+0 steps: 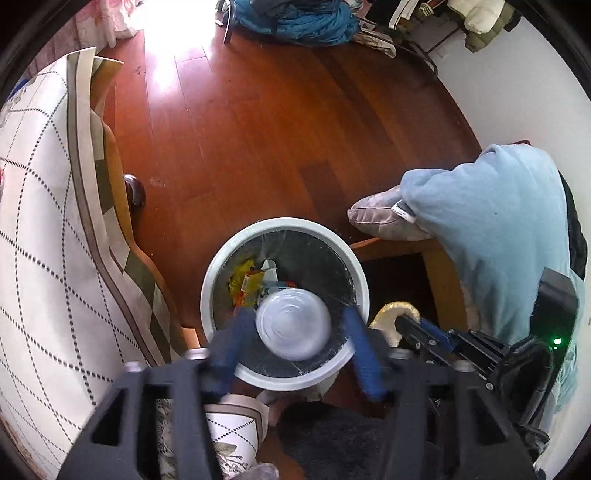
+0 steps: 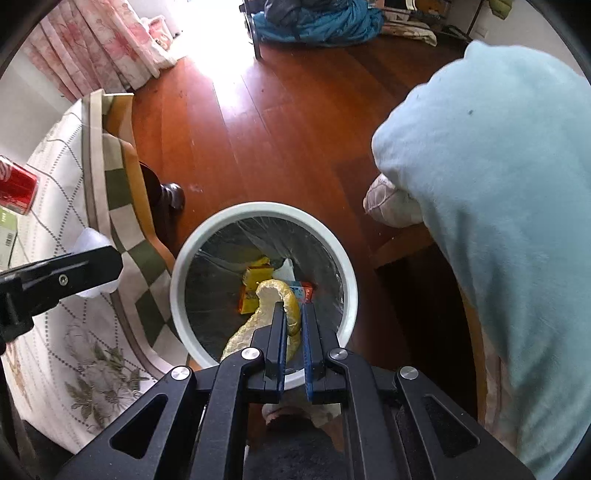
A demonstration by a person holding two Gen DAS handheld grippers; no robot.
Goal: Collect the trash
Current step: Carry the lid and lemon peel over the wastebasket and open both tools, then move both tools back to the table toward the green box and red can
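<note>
A white round trash bin [image 1: 221, 254] with a dark liner stands on the wood floor; it also shows in the right wrist view [image 2: 192, 240]. Yellow and orange wrappers [image 1: 247, 284] lie inside. My left gripper [image 1: 299, 319] is open above the bin, and a clear plastic bowl [image 1: 293, 325], blurred, sits between its blue fingers, apart from them. My right gripper [image 2: 293, 308] is shut on a yellow fruit peel [image 2: 273, 291] over the bin's near rim. The peel also shows in the left wrist view [image 1: 391, 314].
A table with a dotted white cloth [image 1: 37, 229] stands left of the bin, with a red soda can [image 2: 16, 188] on it. A chair with a light blue garment [image 1: 491, 229] stands to the right. Blue bedding [image 1: 306, 18] lies at the far end of the floor.
</note>
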